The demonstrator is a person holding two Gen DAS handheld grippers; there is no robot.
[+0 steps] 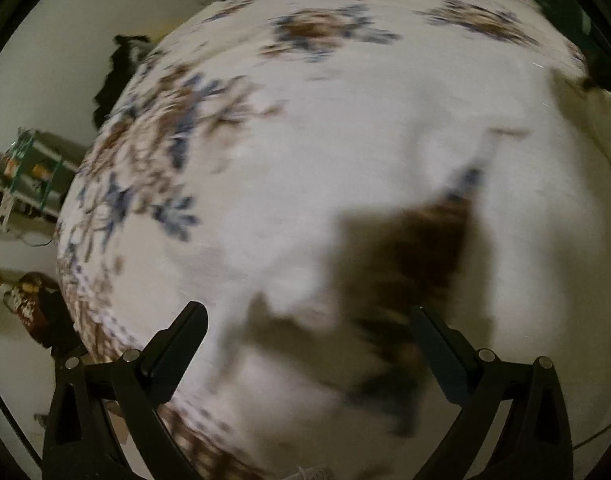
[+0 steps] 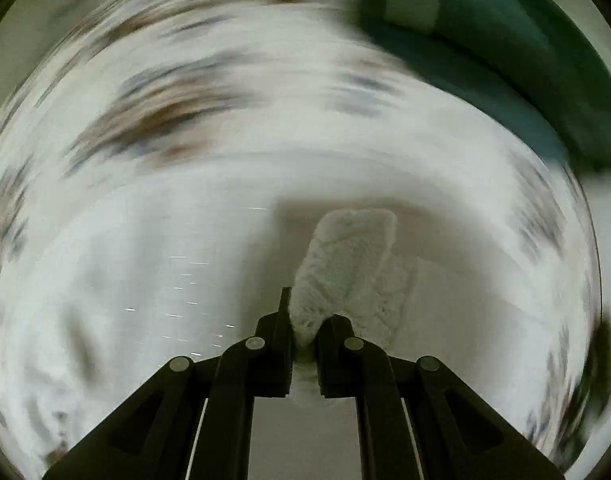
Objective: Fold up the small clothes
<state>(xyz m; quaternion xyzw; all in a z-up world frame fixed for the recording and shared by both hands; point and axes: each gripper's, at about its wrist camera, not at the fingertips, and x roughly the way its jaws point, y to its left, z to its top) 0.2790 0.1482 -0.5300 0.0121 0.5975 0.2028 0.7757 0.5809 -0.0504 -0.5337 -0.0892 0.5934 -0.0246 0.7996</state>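
Right gripper: fingers narrowed, pinching the near end of a small white fuzzy knitted garment, which extends forward from the fingertips and slightly right. Left gripper: fingers spread wide, nothing between them. Ahead of both lies a white bedsheet with a blue-and-brown floral print. Both views are motion-blurred; a dark shadow falls just beyond the left fingertips.

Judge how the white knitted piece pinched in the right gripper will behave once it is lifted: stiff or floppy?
Probably floppy: the white knitted piece bunches where the right gripper pinches it. Likely light, since a narrow pinch at one end carries it. Its fuzzy, ribbed texture suggests it will not slip easily, though blur limits certainty.
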